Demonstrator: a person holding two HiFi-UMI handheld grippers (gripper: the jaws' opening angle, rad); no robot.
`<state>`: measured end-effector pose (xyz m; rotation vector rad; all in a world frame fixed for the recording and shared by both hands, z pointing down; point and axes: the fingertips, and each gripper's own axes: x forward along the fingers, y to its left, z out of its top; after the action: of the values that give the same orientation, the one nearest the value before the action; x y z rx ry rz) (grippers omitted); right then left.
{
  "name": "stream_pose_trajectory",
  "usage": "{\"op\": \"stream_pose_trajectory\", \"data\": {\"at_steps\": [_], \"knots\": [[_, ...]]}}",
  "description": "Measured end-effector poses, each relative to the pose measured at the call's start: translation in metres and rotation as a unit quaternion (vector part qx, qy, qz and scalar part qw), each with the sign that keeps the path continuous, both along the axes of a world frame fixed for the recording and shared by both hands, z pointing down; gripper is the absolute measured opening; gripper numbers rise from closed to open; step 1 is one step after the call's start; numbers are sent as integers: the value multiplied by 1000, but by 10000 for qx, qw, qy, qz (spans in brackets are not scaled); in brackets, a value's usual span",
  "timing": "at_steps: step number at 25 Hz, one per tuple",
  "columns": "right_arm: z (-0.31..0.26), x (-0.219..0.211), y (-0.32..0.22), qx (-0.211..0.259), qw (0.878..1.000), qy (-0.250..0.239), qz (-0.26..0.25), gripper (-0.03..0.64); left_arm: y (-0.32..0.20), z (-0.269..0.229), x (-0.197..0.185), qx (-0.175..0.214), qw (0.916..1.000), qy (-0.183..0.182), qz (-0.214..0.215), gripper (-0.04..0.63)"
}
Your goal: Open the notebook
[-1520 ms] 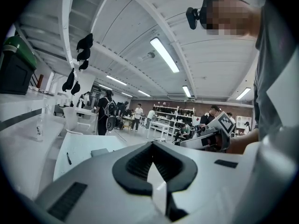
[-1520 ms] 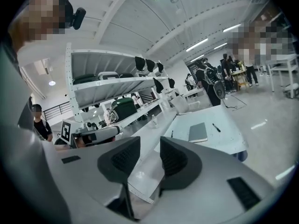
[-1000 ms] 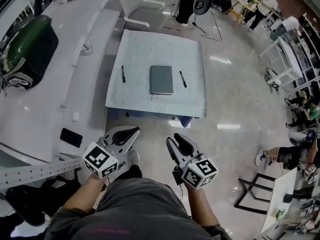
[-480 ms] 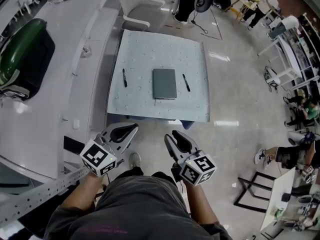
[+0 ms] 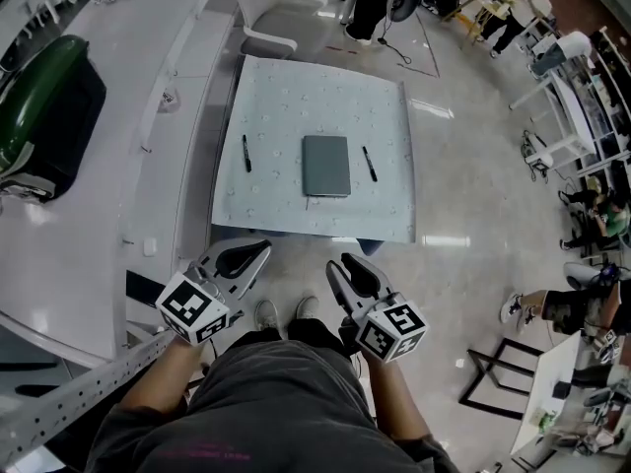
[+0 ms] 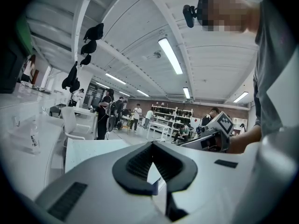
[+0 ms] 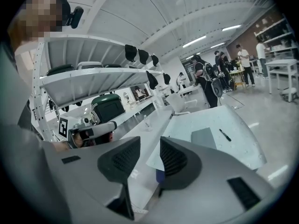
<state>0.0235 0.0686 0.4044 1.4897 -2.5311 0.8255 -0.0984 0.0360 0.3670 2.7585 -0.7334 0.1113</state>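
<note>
A closed grey-green notebook [image 5: 326, 166] lies flat in the middle of a pale mat on a low table [image 5: 286, 97]; the right gripper view also catches this notebook [image 7: 204, 137]. One black pen [image 5: 245, 153] lies to its left and another pen [image 5: 369, 164] to its right. Both grippers hang near my body, well short of the table's near edge. My left gripper [image 5: 264, 251] [image 6: 152, 146] has its pads meeting at the tips, with nothing held. My right gripper [image 5: 338, 267] [image 7: 149, 148] shows a narrow gap between its pads and is empty.
A long white bench [image 5: 89, 185] runs along the left with a dark green case [image 5: 49, 97] on it. A white chair [image 5: 276, 23] stands behind the table. Glossy floor spreads to the right, where people and white racks [image 5: 572, 116] stand. My shoes [image 5: 266, 313] are by the table's edge.
I have stepped slightly closer to the table and a second shoe has come into view. Both grippers keep their pose in front of my body. Notebook and pens are unmoved.
</note>
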Motion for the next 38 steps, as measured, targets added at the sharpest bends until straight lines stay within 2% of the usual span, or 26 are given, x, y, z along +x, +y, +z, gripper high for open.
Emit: {"op": "stream_pose_trajectory", "data": {"at_steps": [15, 28, 38], "knots": [[14, 19, -37, -75, 9999, -101, -22, 115, -36, 13, 17, -78, 9999, -103, -47, 0], [40, 55, -117, -375, 9984, -255, -324, 115, -110, 38, 49, -358, 9982, -337, -339, 0], [59, 93, -174, -655, 9942, -444, -731, 115, -172, 47, 93, -490, 9953, -540, -642, 0]]}}
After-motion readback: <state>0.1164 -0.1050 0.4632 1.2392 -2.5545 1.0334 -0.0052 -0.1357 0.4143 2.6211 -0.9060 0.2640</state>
